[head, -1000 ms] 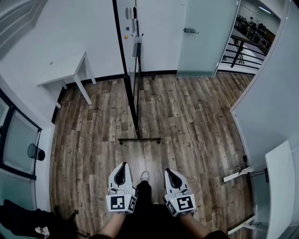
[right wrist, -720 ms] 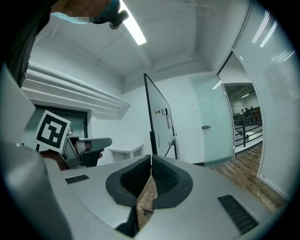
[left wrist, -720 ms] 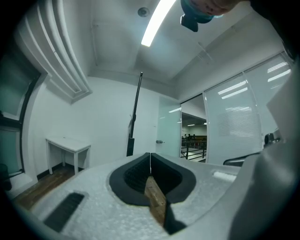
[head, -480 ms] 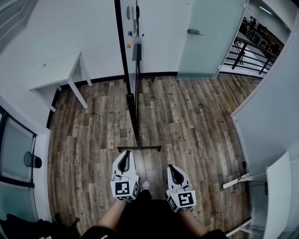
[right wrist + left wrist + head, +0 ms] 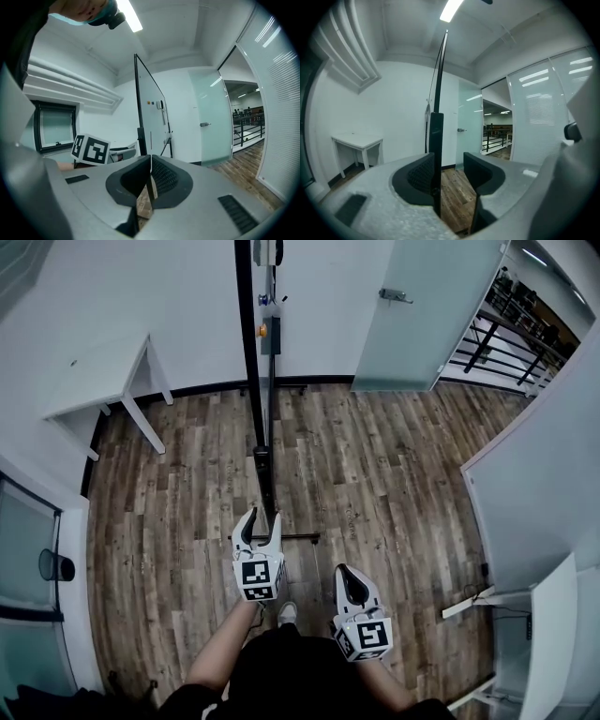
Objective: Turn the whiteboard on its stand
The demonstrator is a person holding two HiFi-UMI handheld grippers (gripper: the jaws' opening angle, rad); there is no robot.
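The left tool [image 5: 262, 518] has its jaws well apart, having just been opening, with the black edge of the whiteboard [image 5: 247, 352] between them. The whiteboard stands edge-on, running from centre toward 12 o'clock. At 5 o'clock, the right tool [image 5: 345, 570] is closed on nothing.

Head view: from overhead, steeply down at wood floor [image 5: 394, 474], left gripper [image 5: 261, 521] and right gripper [image 5: 347, 576] close below. Gripper views: low, roughly level, along own jaws. Shared by all three: whiteboard [image 5: 247, 334], glass door [image 5: 422, 315].
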